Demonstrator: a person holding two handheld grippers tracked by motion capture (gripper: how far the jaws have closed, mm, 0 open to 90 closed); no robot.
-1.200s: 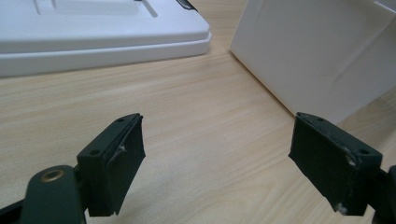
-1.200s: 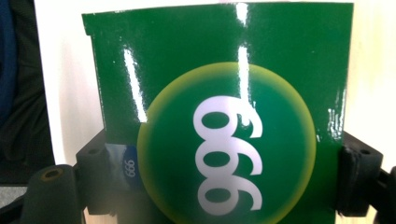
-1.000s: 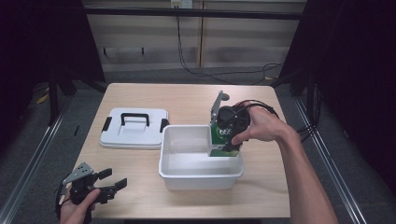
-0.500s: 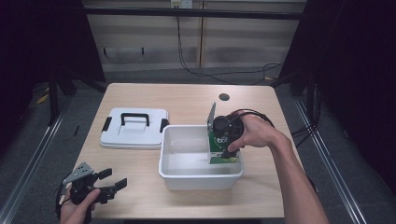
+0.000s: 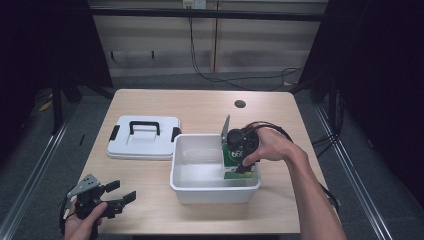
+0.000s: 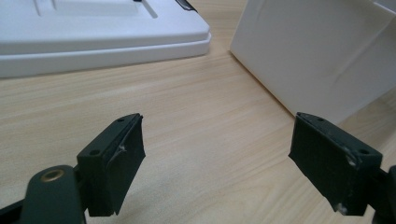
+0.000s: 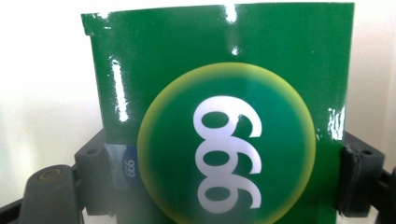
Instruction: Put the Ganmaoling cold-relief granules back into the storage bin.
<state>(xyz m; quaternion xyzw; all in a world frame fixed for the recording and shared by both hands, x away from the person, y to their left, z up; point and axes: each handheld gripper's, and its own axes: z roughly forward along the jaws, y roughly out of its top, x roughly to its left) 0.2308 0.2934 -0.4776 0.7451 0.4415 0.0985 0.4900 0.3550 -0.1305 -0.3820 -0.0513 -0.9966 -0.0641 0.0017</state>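
Note:
A green box (image 5: 234, 159) marked 999 hangs inside the right end of the white bin (image 5: 186, 188), upside down in the right gripper view, where the green box (image 7: 219, 130) has a jaw pressed on each side. My right gripper (image 5: 239, 158) is shut on it, pointing down into the bin. My left gripper (image 5: 121, 195) rests open near the table's front left corner. In the left gripper view my left gripper (image 6: 233, 158) holds nothing, with bare tabletop between the jaws and the bin's wall (image 6: 322, 51) ahead to the right.
A white lid with a black handle (image 5: 142, 137) lies flat left of the bin; the lid (image 6: 93, 28) is also ahead in the left gripper view. A dark hole (image 5: 240, 104) marks the table's far side. The wooden table (image 5: 200, 110) has free room behind and in front of the bin.
My right gripper has lowered the green box from above the bin's right rim down into the bin. The left gripper has stayed in place.

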